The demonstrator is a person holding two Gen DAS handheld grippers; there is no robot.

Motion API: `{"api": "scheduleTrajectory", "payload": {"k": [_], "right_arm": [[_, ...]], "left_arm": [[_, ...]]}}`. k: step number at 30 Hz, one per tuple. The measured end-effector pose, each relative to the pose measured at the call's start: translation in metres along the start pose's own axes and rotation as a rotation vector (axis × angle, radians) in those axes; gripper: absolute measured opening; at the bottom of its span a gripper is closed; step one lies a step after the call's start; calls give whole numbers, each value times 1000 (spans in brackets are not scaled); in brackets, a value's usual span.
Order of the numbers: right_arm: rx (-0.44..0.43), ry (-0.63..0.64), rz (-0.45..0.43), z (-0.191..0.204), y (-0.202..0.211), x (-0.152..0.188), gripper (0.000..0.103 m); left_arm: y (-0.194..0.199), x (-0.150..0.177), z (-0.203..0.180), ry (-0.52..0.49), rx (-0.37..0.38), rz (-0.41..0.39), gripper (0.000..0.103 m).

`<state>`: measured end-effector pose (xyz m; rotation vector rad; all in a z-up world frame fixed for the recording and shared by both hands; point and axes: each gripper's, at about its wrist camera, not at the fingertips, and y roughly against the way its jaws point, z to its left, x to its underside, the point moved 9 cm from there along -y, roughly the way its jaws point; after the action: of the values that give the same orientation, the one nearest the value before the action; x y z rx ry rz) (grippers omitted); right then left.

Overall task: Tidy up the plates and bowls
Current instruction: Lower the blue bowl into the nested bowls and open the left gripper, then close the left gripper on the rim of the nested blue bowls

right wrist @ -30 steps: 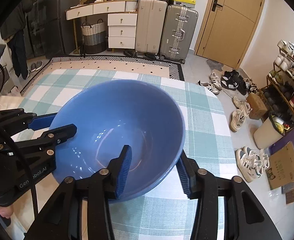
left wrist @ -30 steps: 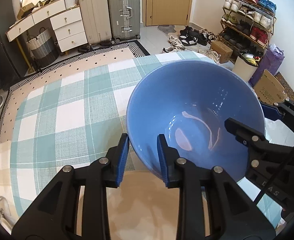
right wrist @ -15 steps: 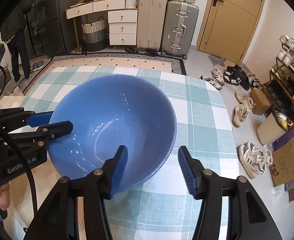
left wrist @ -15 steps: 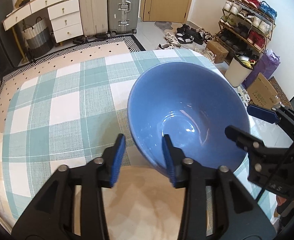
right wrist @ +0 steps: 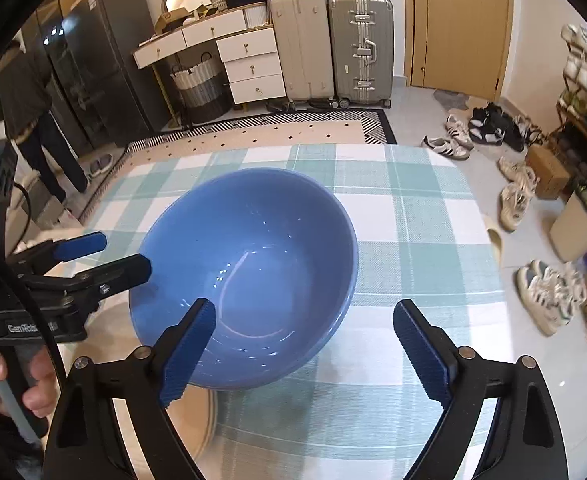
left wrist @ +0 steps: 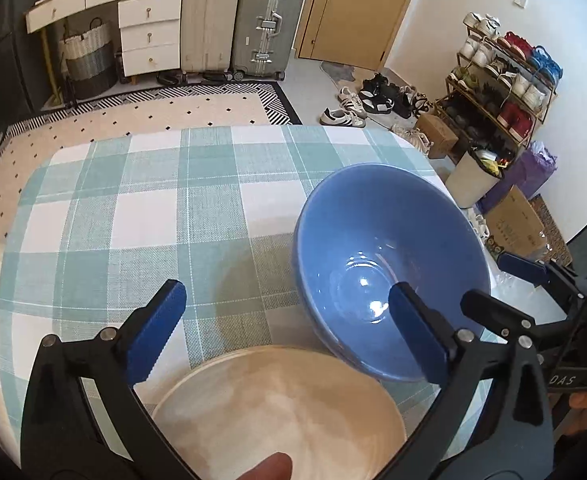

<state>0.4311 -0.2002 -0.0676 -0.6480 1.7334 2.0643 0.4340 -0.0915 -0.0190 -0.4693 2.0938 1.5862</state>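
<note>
In the left wrist view, the left gripper point(left wrist: 287, 330) spreads wide across the lower frame, gripping nothing, its jaws framing the beige plate point(left wrist: 277, 412) at bottom centre. The blue bowl point(left wrist: 389, 272) sits right of centre on the checked tablecloth point(left wrist: 133, 208), its near edge seeming to overlap the plate's rim (whether it rests on it I cannot tell).

To tidy well, I judge each piece should be taken by its rim with one finger inside and one outside, squarely, so glazed ceramic does not slip.

In the right wrist view, the right gripper point(right wrist: 301, 344) is likewise parted and empty at the bottom, its left finger in front of the bowl's near wall, its right finger over bare cloth; both tools point forward and downward at the table.
</note>
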Motion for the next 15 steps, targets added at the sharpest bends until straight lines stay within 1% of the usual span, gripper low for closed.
{"api": "scheduleTrajectory", "payload": {"k": [4,7,11,13,15], "right_arm": [[1,-20,0,-5,-5,3,96],[-3,-41,0,-10,-10,7,96],[-32,-71,-2,-13,-16,11,96],[-47,-88,-10,-15,-19,12,96],[-65,-100,-9,-16,-22,14,95]], "left_arm": [[-10,4,3,16,8,19,101],[-20,7,7,51,25,33,101],[-32,10,11,94,51,55,100],[-38,10,11,96,63,56,93],[-42,12,10,95,74,62,90]]}}
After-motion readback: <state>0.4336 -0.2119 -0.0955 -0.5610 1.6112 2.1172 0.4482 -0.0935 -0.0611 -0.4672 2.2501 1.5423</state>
